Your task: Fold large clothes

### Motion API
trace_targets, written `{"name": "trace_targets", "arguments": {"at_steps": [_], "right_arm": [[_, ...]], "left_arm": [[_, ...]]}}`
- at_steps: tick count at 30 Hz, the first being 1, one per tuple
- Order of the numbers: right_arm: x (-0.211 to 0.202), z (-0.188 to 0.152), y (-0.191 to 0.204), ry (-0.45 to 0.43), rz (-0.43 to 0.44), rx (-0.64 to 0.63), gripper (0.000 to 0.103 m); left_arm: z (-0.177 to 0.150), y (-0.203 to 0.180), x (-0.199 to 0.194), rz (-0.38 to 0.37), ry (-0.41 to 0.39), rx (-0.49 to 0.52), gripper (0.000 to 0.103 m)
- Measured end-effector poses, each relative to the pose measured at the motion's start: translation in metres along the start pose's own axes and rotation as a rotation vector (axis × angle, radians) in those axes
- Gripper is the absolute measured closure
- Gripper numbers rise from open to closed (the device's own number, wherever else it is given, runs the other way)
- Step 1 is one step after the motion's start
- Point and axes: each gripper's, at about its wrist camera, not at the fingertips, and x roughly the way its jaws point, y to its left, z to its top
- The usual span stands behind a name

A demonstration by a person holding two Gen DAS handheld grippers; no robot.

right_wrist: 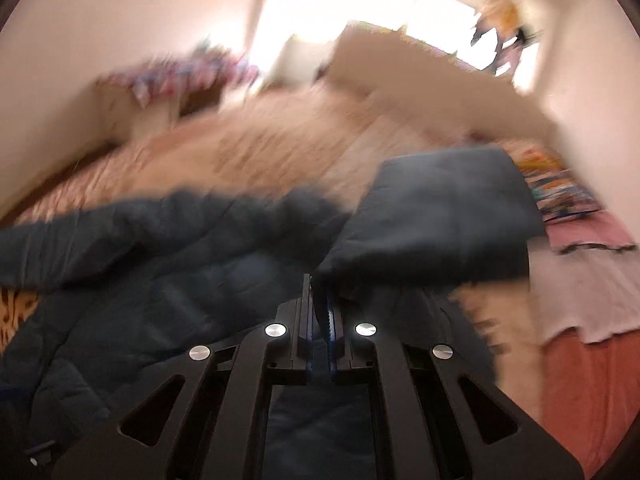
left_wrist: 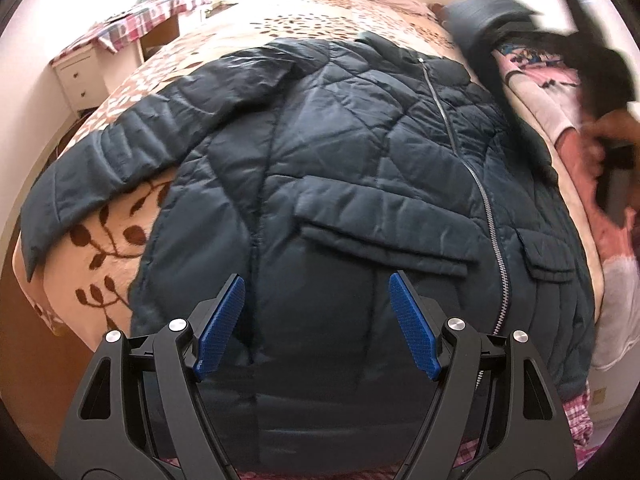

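A dark navy quilted jacket [left_wrist: 340, 168] lies front-up on the bed, zipper [left_wrist: 486, 208] running down its right side, left sleeve [left_wrist: 132, 136] spread out to the left. My left gripper [left_wrist: 318, 300] is open, hovering over the jacket's lower hem, holding nothing. In the blurred right wrist view my right gripper [right_wrist: 320, 304] is shut on the jacket's right sleeve [right_wrist: 444, 220], which it holds lifted above the jacket body [right_wrist: 160, 280]. The lifted sleeve [left_wrist: 492, 16] and the hand with the right gripper [left_wrist: 612, 148] show at the right edge of the left wrist view.
The bed has a cream blanket with a brown leaf pattern [left_wrist: 120, 240]. Pink and white clothes [left_wrist: 552, 92] lie to the right of the jacket. A white drawer unit [left_wrist: 78, 76] and a table with a checked cloth [left_wrist: 140, 20] stand at the far left.
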Motion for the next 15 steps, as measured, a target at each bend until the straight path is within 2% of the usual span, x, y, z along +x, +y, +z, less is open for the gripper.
{"name": "trace_targets", "arguments": {"at_steps": [1,2,3,10,15], "right_arm": [[0.02,-0.003,0.011,0.076,0.059,0.0,0.047],[0.031,-0.008,0.017,0.111,0.09,0.011,0.033],[0.035,-0.007,0.022,0.108,0.092,0.02,0.029],[0.017,-0.028,0.011,0.097,0.137,0.097,0.029],[-0.008,-0.067,-0.009,0.108,0.155,0.206,0.029]], "left_arm": [[0.0,0.003,0.0,-0.004,-0.001,-0.006,0.029],[0.001,0.005,-0.001,-0.007,-0.005,-0.009,0.029],[0.001,0.006,-0.002,-0.008,-0.008,-0.009,0.029],[0.011,0.009,0.003,-0.008,-0.018,0.009,0.029],[0.048,0.0,0.003,-0.011,-0.071,0.036,0.029]]}}
